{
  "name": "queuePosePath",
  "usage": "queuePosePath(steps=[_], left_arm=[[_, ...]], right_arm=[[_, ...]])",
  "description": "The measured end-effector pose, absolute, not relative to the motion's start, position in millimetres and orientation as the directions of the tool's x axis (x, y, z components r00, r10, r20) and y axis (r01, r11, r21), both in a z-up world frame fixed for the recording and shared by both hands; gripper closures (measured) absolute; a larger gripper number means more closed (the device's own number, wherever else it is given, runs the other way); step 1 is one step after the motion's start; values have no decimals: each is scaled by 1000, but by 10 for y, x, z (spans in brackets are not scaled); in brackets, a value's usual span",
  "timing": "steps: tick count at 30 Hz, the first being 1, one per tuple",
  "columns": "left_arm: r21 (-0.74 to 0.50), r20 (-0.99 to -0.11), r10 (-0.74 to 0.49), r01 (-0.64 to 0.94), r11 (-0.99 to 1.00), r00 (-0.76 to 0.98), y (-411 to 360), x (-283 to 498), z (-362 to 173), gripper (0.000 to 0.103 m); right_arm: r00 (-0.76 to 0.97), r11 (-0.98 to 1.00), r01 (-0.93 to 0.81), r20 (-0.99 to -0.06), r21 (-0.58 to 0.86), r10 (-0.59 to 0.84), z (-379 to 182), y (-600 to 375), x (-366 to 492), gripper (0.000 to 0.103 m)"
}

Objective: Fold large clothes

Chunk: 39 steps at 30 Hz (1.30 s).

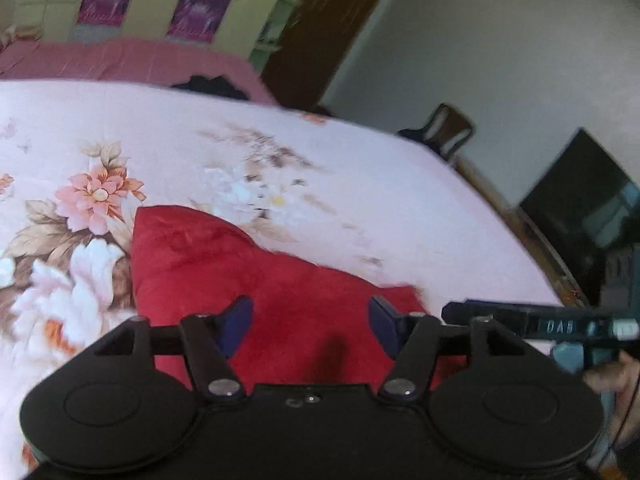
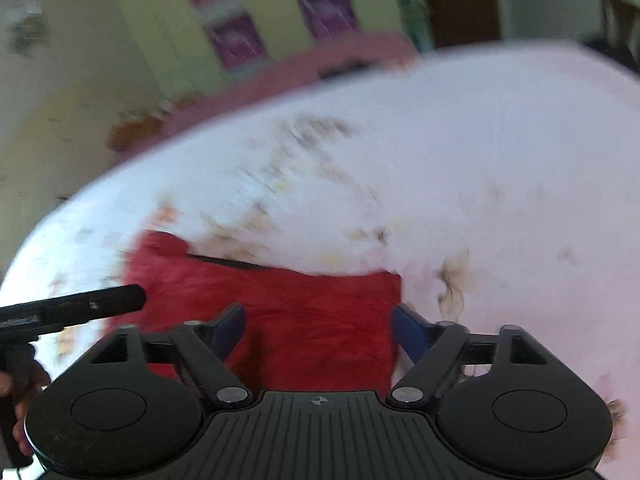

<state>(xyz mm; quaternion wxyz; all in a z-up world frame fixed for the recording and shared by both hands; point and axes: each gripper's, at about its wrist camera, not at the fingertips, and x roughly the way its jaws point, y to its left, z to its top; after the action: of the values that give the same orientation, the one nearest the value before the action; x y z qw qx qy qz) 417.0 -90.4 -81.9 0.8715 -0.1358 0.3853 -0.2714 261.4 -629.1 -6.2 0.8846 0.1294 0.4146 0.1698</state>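
Observation:
A red garment (image 1: 224,264) lies folded on the pink floral bedspread (image 1: 360,184). My left gripper (image 1: 310,326) hangs open just above the garment's near part, its blue pads (image 1: 236,326) apart with only cloth below them. In the right wrist view the same red garment (image 2: 288,312) shows as a rough rectangle with a dark seam along its far edge. My right gripper (image 2: 318,334) stands open over its near right part, pads wide apart and holding nothing. Each view catches the other gripper at its side, the right one (image 1: 540,326) and the left one (image 2: 72,308).
The bedspread (image 2: 460,160) stretches far beyond the garment. A dark item (image 1: 208,84) lies at the bed's far end by a pink cover. A chair (image 1: 444,132) and a dark television (image 1: 580,204) stand right of the bed. A hand (image 1: 612,376) holds the right gripper.

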Motion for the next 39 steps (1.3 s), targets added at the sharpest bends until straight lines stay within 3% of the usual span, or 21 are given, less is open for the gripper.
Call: queuePosePath(steps=[4,5,6,11,17,28,32,39], left_arm=[[-412,-585,-584,414,812,563,-844,3463,-697,65],[-402,-593,-576,413,817,563,-852,3302,-693,68],[-399,-601,-568,405,823,563,-872,3183,-698,70],[-347,-650,-519,391,852,555,-1076,2936,-907,72],[-325,-673,-471,345,881,571,-1160,2967,-1088,72],[-316,-676,-414,268,910,610,-1140,2353,-653,72],[-317,-692,-400,245,916,601,-1151,2242,-729,72],[-298,-697,-411,284,911,588,-1175,2242,-846,72]], right_arm=[[584,871,-304,-647,386,491,197,-6293,2043,48],[570,859,-332,-643,391,512,223,-6283,1909,60],[560,853,-347,-644,389,521,233,-6273,1821,62],[517,885,-374,-729,279,448,-122,-6051,1718,63],[505,885,-337,-731,322,458,-460,-6087,1860,63],[482,786,-522,-646,330,592,227,-6145,1429,63],[461,782,-545,-670,304,582,185,-6059,1251,82],[471,843,-484,-742,236,478,-191,-5984,1149,82]])
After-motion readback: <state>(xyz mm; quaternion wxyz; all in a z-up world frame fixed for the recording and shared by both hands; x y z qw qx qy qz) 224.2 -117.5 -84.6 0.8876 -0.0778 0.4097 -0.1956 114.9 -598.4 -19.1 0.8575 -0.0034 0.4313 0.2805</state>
